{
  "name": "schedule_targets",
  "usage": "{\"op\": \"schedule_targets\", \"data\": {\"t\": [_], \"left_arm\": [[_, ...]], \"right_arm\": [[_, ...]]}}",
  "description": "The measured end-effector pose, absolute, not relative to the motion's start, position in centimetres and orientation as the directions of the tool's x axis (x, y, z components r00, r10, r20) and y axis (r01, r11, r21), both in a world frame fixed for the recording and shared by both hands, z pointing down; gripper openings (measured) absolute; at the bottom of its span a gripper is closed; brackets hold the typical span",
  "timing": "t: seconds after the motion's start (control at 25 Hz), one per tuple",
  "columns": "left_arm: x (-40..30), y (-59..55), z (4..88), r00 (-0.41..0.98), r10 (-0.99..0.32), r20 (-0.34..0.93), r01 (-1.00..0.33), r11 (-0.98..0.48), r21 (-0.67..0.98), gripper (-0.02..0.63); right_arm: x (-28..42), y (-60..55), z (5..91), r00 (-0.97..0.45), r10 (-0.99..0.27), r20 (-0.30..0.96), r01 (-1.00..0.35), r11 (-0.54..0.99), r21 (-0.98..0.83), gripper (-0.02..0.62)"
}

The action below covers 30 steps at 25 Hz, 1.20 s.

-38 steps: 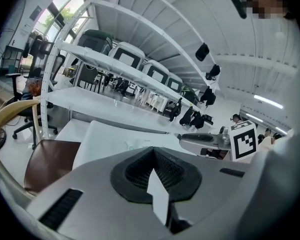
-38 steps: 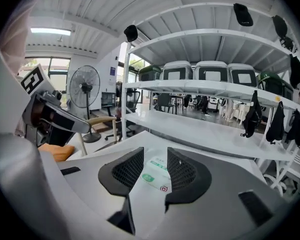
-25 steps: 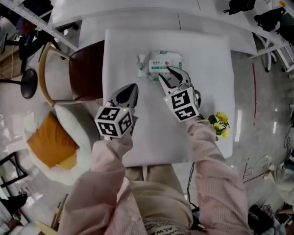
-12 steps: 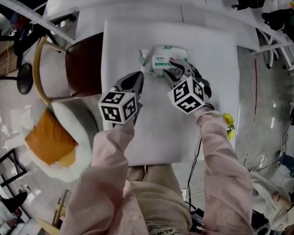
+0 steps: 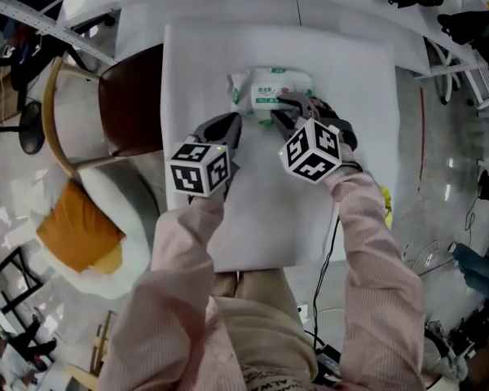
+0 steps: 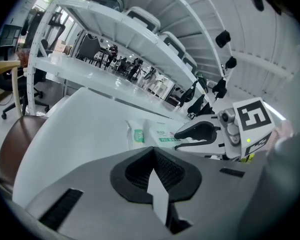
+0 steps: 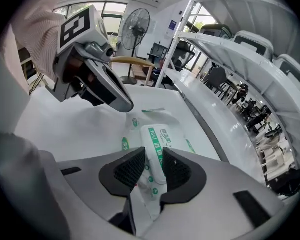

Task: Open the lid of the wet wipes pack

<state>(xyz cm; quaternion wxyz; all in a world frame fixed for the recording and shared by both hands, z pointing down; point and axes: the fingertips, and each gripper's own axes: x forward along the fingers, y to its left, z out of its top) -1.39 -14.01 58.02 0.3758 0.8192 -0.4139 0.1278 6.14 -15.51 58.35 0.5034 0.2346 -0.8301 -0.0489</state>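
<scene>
Wet wipes pack (image 5: 279,86) lies flat on the white table (image 5: 196,63), far-middle of it. Your right gripper (image 5: 282,108) is down over the pack's near end. Its jaws are apart and closing, with the lid (image 7: 159,134) in the gap; can't tell if the pads touch it. Your left gripper (image 5: 231,122) has its jaws together, just beside the pack's near-left corner, not touching.
</scene>
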Motion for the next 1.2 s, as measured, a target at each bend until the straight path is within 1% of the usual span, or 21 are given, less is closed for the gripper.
{"op": "schedule_targets", "data": {"t": [0.08,0.36,0.76,1.2], "left_arm": [[-1.2,-14.1,58.5,0.623,-0.568,0.538,-0.778,-0.373,0.506,-0.005],[-0.9,-14.3,59.4,0.614,-0.516,0.598,-0.789,-0.392,0.473,-0.005],[-0.7,-14.2,59.9,0.611,-0.496,0.617,-0.791,-0.416,0.449,-0.005],[-0.7,-14.2,59.9,0.608,-0.493,0.622,-0.792,-0.426,0.437,-0.005]], "right_arm": [[6.0,-15.4,58.6,-0.379,-0.420,0.825,-0.307,0.898,0.316,0.084],[5.9,-15.2,58.7,-0.349,-0.394,0.850,-0.201,0.918,0.343,0.069],[6.0,-15.2,58.3,-0.369,-0.297,0.881,-0.214,0.949,0.231,0.046],[5.9,-15.4,57.5,-0.390,-0.203,0.898,-0.224,0.967,0.121,0.041]]}}
